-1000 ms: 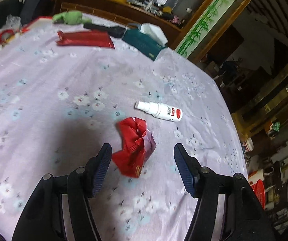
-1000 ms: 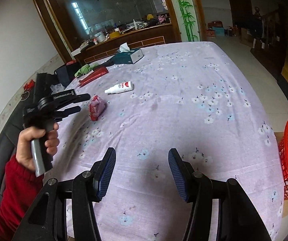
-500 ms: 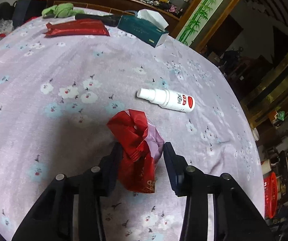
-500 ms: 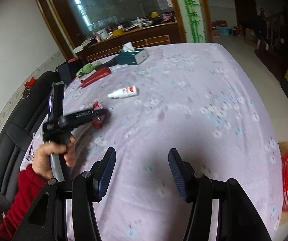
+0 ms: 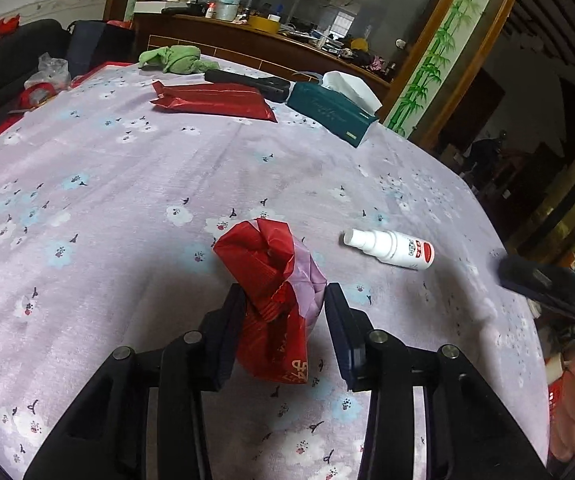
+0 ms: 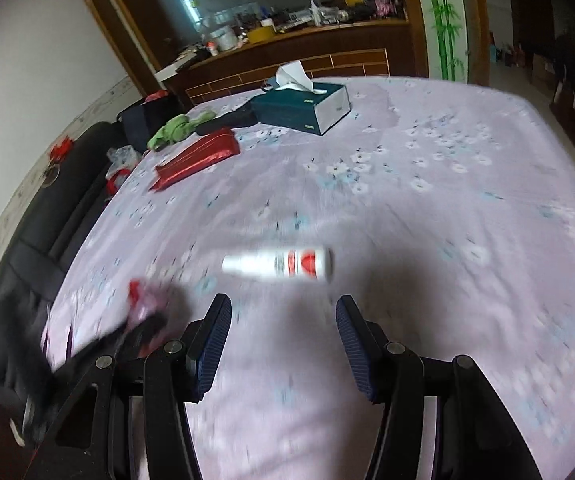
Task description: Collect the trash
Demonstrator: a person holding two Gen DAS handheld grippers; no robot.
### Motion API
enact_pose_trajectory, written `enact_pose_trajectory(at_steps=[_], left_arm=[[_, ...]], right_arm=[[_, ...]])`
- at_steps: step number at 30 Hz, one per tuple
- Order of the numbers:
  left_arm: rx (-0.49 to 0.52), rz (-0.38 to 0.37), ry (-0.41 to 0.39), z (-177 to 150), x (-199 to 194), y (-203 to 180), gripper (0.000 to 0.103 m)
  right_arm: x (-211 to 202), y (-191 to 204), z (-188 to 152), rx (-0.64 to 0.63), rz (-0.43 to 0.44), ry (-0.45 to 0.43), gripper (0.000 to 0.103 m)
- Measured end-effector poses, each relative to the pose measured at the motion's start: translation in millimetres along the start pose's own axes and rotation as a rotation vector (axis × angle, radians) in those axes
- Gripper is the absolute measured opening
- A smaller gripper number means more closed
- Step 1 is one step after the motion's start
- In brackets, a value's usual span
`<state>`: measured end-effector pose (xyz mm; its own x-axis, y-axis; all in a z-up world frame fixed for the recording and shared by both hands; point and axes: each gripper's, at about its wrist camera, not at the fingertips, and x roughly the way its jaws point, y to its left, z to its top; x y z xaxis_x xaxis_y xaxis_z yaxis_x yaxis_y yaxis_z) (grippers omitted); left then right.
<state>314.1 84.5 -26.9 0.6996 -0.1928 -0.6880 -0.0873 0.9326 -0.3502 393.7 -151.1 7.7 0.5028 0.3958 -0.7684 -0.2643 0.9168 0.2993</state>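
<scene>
Lilac flowered tabletop [image 5: 135, 184] with trash and clutter, both grippers low over it.

Far back lie a teal tissue box [image 5: 329, 114], a flat red packet [image 5: 211, 98] and a green cloth [image 5: 175, 58]. Nearer, the left gripper [image 5: 285, 312] has its fingers [image 5: 337, 320] pressed against both sides of a crumpled red wrapper [image 5: 271, 280] sitting on the cloth. Just right of it a white spray bottle [image 6: 279, 264] lies on its side, ahead of the right gripper [image 6: 283, 320], whose fingers [image 6: 351, 336] are spread wide and hold nothing.
</scene>
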Motion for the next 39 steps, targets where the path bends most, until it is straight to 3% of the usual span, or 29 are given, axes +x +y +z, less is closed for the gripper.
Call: enact_pose_trajectory(at_steps=[6, 10, 18, 21, 25, 27, 33, 39], left_arm=[[-0.016, 0.021, 0.025, 0, 8, 5, 0.039], [-0.010, 0.027, 0.025, 1, 10, 4, 0.039], [-0.010, 0.036, 0.030, 1, 11, 5, 0.039], [-0.011, 0.038, 0.030, 1, 12, 6, 0.039], [-0.001, 0.042, 0.027, 1, 13, 6, 0.039], [0.000, 0.041, 0.026, 1, 13, 6, 0.039], [0.021, 0.044, 0.023, 1, 13, 1, 0.039], [0.122, 0.028, -0.034, -5, -1, -26, 0.039]], right_arm=[[50, -3, 37, 0.003, -0.018, -0.005, 0.059], [77, -6, 48, -0.001, 0.005, 0.056, 0.059], [86, 2, 28, -0.079, 0.104, 0.193, 0.059], [86, 16, 16, -0.141, 0.054, 0.205, 0.058], [89, 30, 6, -0.188, -0.049, 0.188, 0.037], [87, 31, 3, -0.172, -0.071, 0.177, 0.035], [46, 34, -24, -0.126, -0.125, 0.101, 0.032], [-39, 28, -79, -0.073, -0.181, -0.014, 0.032]])
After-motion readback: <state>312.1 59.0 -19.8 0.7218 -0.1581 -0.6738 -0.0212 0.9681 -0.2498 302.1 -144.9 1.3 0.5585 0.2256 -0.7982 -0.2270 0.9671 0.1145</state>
